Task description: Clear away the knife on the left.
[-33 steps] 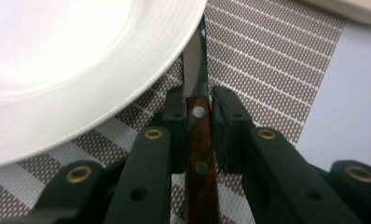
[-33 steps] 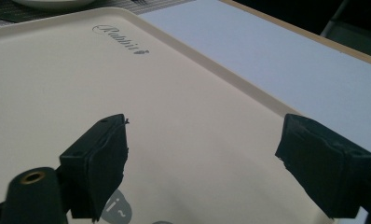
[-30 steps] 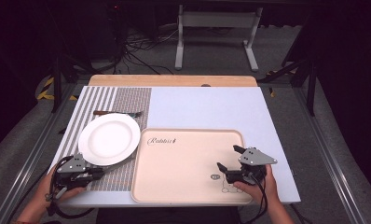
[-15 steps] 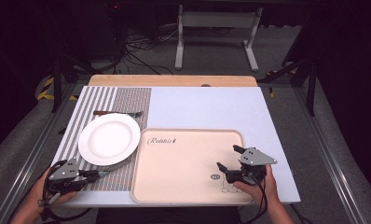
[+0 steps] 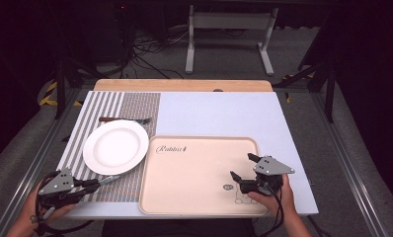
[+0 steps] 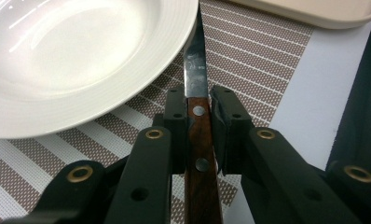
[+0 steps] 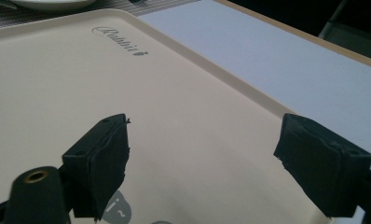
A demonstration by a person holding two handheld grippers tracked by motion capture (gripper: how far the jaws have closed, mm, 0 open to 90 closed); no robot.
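My left gripper (image 6: 196, 109) has its jaws clamped on the wooden-handled steel knife (image 6: 198, 116), blade beside the round white plate (image 6: 81, 56). My right gripper (image 7: 202, 158) holds nothing, jaws wide over the beige rectangular tray (image 7: 58, 79).

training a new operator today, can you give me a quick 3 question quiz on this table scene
1. True or false: the left gripper is shut on a knife by its wooden handle.
2. Over what do the open jaws of the right gripper hang? A) white plate B) beige tray C) bare wood
3. Which piece of cutlery lies on the striped placemat beyond the white plate?

Key: 1 true. 2 B, the beige tray. 3 a fork.
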